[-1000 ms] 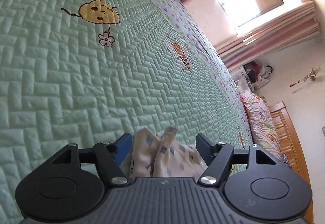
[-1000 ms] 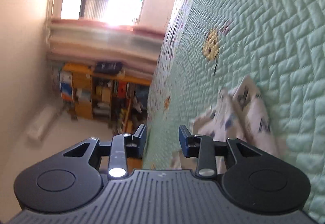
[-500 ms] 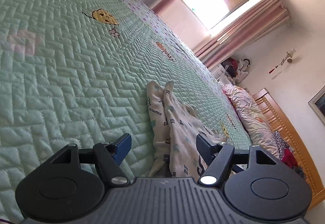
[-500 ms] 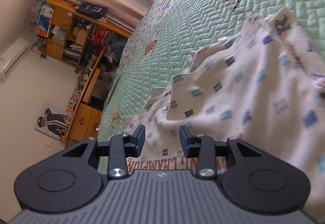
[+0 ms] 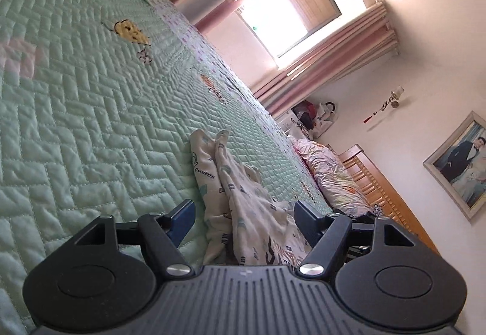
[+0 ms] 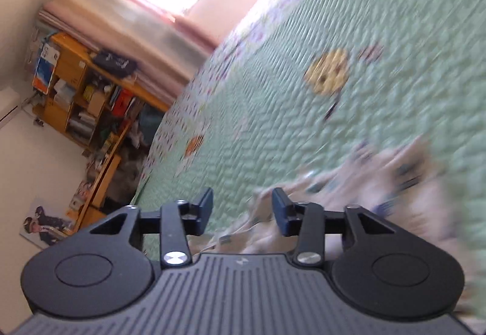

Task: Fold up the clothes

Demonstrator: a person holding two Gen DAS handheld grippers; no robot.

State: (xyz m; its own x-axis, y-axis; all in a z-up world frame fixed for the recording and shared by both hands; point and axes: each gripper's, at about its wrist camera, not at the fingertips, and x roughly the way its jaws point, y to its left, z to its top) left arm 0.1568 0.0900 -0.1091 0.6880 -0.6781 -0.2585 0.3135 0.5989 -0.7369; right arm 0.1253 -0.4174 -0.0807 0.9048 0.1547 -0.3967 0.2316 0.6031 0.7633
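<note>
Cream printed garment (image 5: pixel 243 198), one only, lies rumpled on the green quilt (image 5: pixel 76 122), its long axis running away between the left gripper (image 5: pixel 244 213)'s wide-open fingers, unpinched. Right gripper (image 6: pixel 242 210), jaws just opening on nothing, sits off its blurred near edge.

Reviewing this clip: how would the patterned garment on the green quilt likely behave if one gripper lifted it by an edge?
The garment lies crumpled in soft folds on the quilt, so it is probably floppy and would drape and hang rather than hold shape. It looks like thin fabric, so likely light. Its loose layers may separate or drag across the quilt's stitched surface.
</note>
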